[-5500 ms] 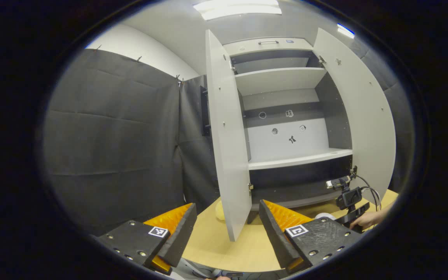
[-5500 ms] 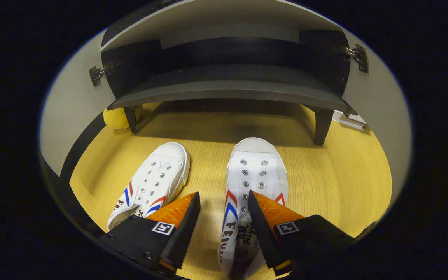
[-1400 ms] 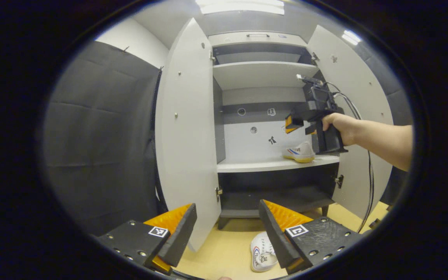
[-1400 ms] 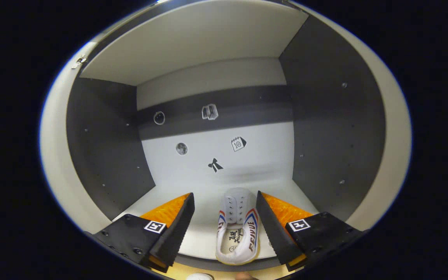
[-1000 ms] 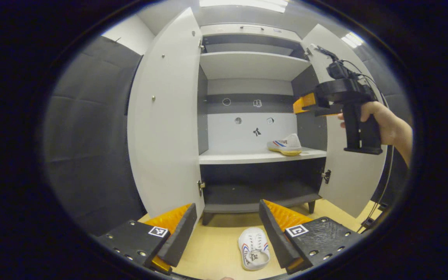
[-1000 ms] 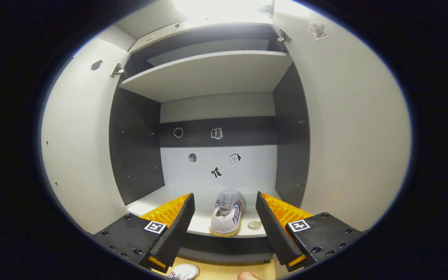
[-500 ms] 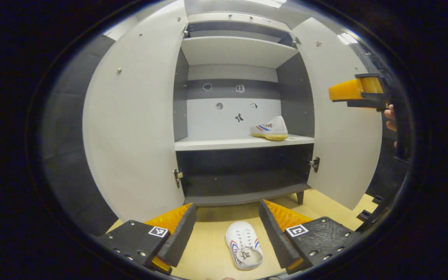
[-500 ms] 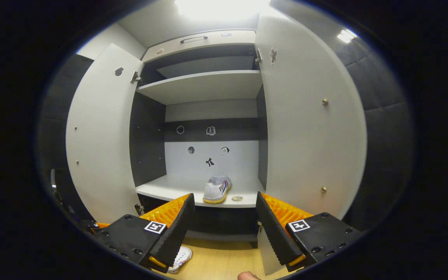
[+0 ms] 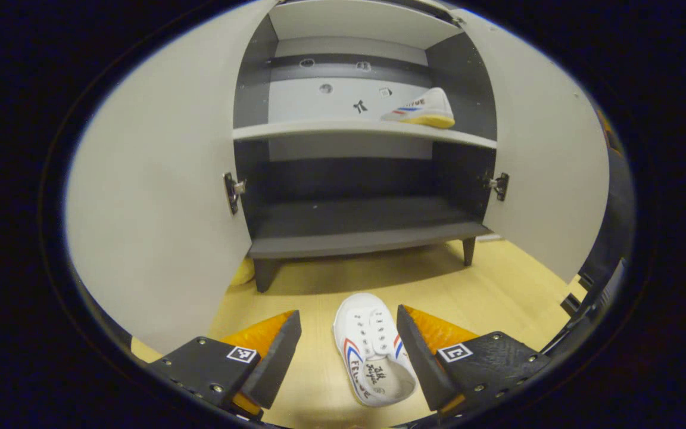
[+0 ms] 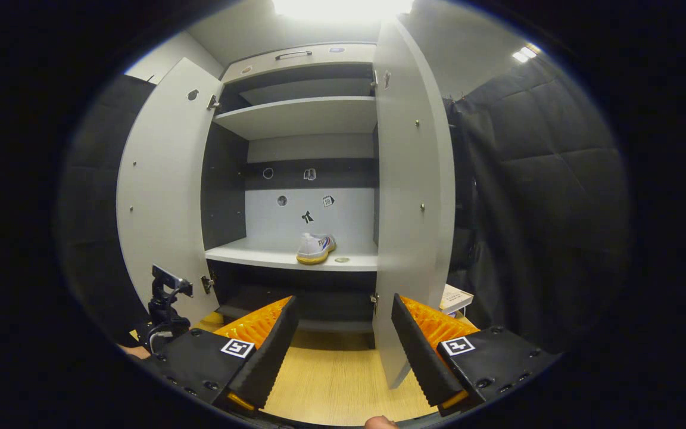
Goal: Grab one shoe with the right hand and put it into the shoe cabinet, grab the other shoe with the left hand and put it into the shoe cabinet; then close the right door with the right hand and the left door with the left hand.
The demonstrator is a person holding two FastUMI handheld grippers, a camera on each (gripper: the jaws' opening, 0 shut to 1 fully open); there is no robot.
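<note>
Left gripper view: you are holding the left gripper [image 9: 348, 351] low over the wooden floor [image 9: 498, 292] with its fingers spread wide and gripping nothing. The floor shoe [image 9: 373, 351] is lying between them, toe pointing ahead toward the shoe cabinet [image 9: 349, 235]; whether either finger is touching it cannot be told. Ahead and above, the shelved shoe [image 9: 421, 110] is sitting on the right end of the middle shelf [image 9: 319, 128]. The left door [image 9: 158, 190] and right door [image 9: 548, 167] are standing open on either side. A yellow object [image 9: 243, 272] is peeking out by the cabinet's front left leg.

Right gripper view: you are holding the right gripper [image 10: 343, 351] farther back, fingers wide apart and empty. The shelved shoe [image 10: 315, 248] is sitting ahead and above, heel toward you. The edge of the right door [image 10: 411, 208] is standing just ahead of the right finger, cutting off the cabinet's right side. Low to the left, the left gripper [image 10: 164, 310] is showing beside the left door [image 10: 161, 196]. A small box [image 10: 456, 298] is lying past the right door.
</note>
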